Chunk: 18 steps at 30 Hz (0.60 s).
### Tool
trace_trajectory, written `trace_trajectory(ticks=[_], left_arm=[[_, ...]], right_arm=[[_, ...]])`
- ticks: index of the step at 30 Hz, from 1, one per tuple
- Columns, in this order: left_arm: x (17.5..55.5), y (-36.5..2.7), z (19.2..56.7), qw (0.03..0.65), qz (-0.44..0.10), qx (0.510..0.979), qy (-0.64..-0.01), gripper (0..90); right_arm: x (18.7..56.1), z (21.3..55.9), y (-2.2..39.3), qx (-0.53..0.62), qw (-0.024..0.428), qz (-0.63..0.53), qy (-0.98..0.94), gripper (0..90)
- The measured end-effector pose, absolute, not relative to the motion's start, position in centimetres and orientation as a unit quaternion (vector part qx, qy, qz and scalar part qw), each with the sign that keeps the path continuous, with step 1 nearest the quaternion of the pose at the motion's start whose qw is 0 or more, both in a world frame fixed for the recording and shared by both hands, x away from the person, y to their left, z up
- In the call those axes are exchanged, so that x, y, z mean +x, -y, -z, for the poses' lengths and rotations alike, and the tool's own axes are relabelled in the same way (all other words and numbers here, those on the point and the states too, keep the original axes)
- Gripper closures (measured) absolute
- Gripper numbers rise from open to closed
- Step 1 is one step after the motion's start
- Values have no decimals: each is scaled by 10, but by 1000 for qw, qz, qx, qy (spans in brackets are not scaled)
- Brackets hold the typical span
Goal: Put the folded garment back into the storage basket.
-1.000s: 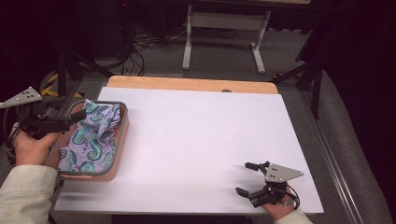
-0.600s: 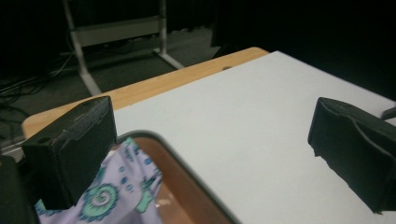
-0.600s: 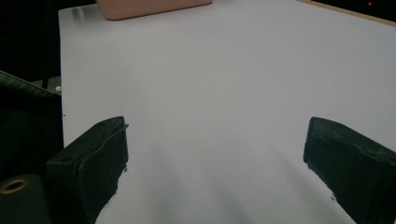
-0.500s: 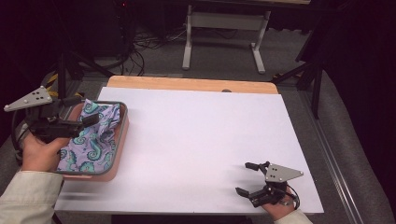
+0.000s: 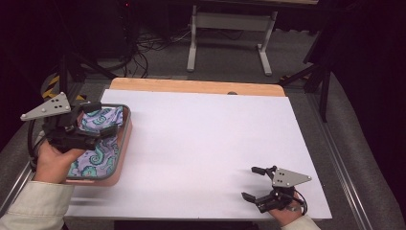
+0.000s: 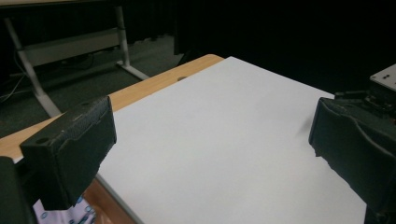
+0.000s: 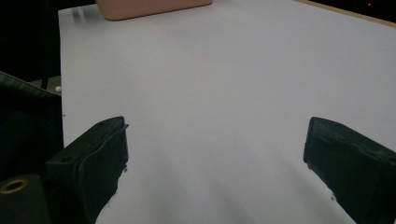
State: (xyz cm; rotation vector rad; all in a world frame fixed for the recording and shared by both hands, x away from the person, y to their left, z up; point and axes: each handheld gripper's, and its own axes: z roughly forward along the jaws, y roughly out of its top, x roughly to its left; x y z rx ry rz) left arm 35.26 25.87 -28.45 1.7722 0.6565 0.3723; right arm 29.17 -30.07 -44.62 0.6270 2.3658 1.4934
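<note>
Meanwhile, the left gripper (image 5: 103,120) hangs over a pink tray (image 5: 123,148) at the left edge of the white table (image 5: 206,143), held in the person's left hand (image 5: 53,162). Its jaws stand wide apart with nothing between them. A patterned cloth (image 5: 98,151) in teal and purple swirls lies bunched inside the tray, under and just beside those jaws; whether they touch it cannot be told from the high view. In the left gripper view a small corner of the cloth (image 6: 63,214) peeks out below the near jaw, with bare tabletop between the two jaws. The right gripper (image 5: 256,183) rests near the front right corner of the table, well apart from the tray, its jaws spread and holding nothing. The right gripper view shows bare white surface between its jaws, with the tray (image 7: 154,8) far off at the top edge.
</note>
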Motion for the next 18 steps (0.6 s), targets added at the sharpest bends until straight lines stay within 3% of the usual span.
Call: trace_trajectory(ticks=[18], left_arm=[[340, -212, 312, 611, -115, 750, -226, 18]], right_arm=[[291, 446, 302, 216, 138, -520, -815, 70]])
